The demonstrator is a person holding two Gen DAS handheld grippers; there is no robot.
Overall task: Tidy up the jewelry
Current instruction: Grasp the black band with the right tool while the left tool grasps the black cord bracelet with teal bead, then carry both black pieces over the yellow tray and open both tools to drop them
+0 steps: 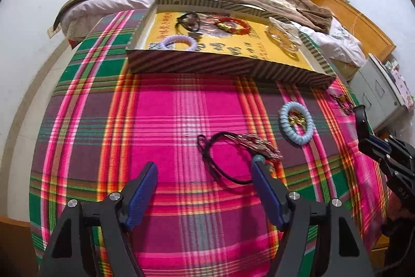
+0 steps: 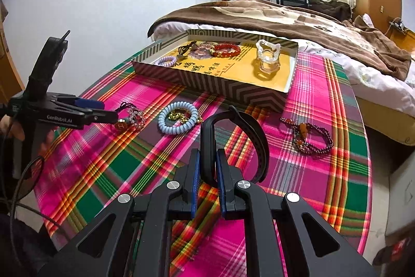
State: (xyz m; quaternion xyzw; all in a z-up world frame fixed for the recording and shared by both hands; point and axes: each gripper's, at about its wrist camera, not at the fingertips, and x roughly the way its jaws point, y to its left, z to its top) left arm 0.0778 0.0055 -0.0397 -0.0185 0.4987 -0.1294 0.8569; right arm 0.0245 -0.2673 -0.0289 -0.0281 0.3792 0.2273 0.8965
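Black rubbery strap (image 2: 234, 144) sits pinched between the blue pads of my right gripper (image 2: 207, 168) — its fingers (image 2: 195, 173) are pressed in on one side of the loop, and the rest of the band arches up and forward above the plaid cloth (image 2: 324, 173) that covers the desk. My left gripper (image 1: 205, 173) has its fingers (image 1: 145, 183) spread wide and holds nothing; the right-hand fingertip is just beside a black cord bracelet with sparkly beads (image 1: 233, 155) lying on the cloth, though I cannot tell whether it touches.

A little farther out lies a pale blue coil bracelet (image 2: 177, 121) with a small gold chain (image 2: 176, 117) inside its ring. To my right, apart from the others, a dark purple bead strand (image 2: 308, 138) with an amber piece is heaped loosely on the cloth.

Beyond all of these stands the shallow striped box (image 2: 233, 88) with a yellow floor. Inside it I see a lavender coil bracelet (image 2: 166, 60) near the left front corner, a dark corded piece (image 2: 189, 46) behind that, a red bead bracelet (image 2: 225, 50) at the middle back, and a clear glass holder (image 2: 267, 59) on the right side.

Past the box — a bed (image 2: 324, 25) with a brown blanket.
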